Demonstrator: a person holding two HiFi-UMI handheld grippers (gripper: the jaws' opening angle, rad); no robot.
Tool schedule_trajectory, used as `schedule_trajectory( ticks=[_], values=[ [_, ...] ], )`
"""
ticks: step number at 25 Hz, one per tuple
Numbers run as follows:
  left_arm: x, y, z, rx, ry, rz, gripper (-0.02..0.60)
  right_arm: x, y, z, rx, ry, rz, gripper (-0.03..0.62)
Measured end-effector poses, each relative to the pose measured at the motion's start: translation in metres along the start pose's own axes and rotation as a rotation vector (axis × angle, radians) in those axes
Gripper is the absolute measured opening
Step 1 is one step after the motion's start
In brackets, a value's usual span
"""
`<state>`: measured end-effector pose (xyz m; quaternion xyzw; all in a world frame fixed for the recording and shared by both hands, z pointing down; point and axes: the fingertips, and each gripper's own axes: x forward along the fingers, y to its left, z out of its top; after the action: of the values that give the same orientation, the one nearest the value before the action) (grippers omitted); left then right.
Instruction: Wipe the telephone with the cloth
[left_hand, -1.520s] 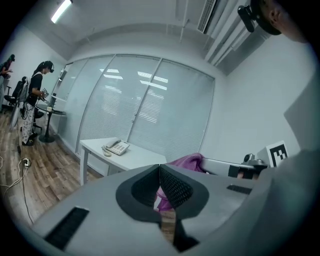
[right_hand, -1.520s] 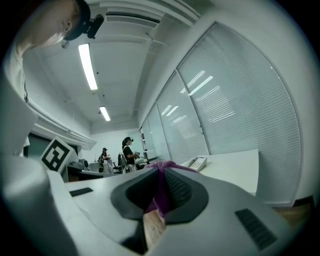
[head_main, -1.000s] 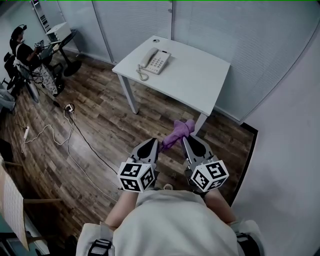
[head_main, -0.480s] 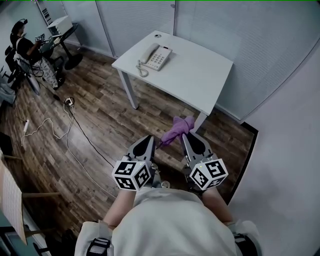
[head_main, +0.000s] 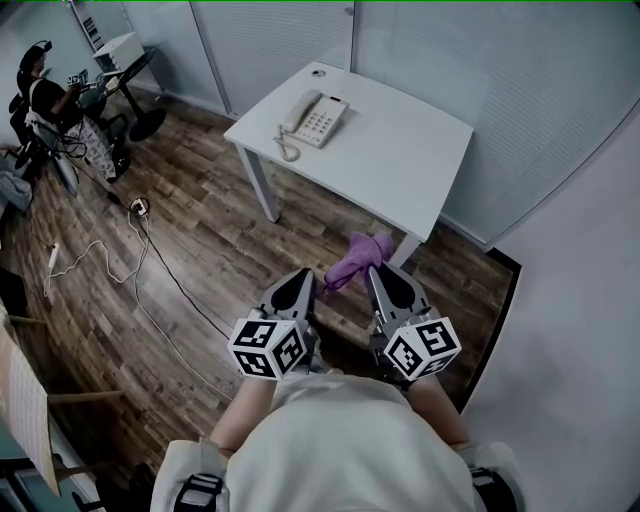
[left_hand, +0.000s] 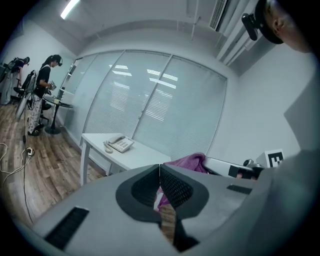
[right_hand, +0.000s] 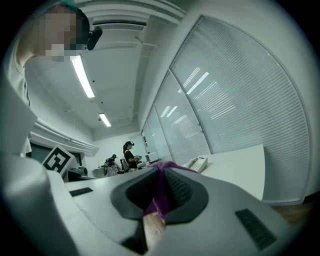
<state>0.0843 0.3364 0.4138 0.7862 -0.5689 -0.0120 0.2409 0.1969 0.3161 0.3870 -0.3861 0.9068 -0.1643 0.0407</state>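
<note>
Over the last second the white counter (head_main: 400, 150) has grown a little larger in the head view, and both grippers have edged toward it across the floor, so the person is walking up to it. The hold itself has not changed. The right gripper (head_main: 376, 271) has its jaws closed on the purple cloth (head_main: 358, 257), which bunches up past their tips. The left gripper (head_main: 305, 280) has its jaws pressed together; the cloth's loose tail hangs just beside them (whether a corner is nipped there I cannot tell).

For the task this reads as the approach only. The telephone (head_main: 314, 117) sits untouched near the counter's far left corner, handset on its cradle and coiled cord trailing off its left side, well apart from the cloth. No wiping has begun.

The counter is otherwise nearly bare and stands against a wall of glass panels with blinds (head_main: 480, 80). The floor (head_main: 210, 230) is dark wood plank, with a thin cable (head_main: 150, 265) snaking across it to the left. Another person (head_main: 45, 95) stands at a small stand in the far left corner.
</note>
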Motion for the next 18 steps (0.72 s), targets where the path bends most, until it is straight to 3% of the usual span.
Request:
schedule_trajectory(
  ticks=[18],
  values=[
    [0.085, 0.097, 0.077, -0.022, 0.005, -0.056, 0.021, 0.145, -0.021, 0.031, -0.017, -0.012, -0.024, 0.048]
  ],
)
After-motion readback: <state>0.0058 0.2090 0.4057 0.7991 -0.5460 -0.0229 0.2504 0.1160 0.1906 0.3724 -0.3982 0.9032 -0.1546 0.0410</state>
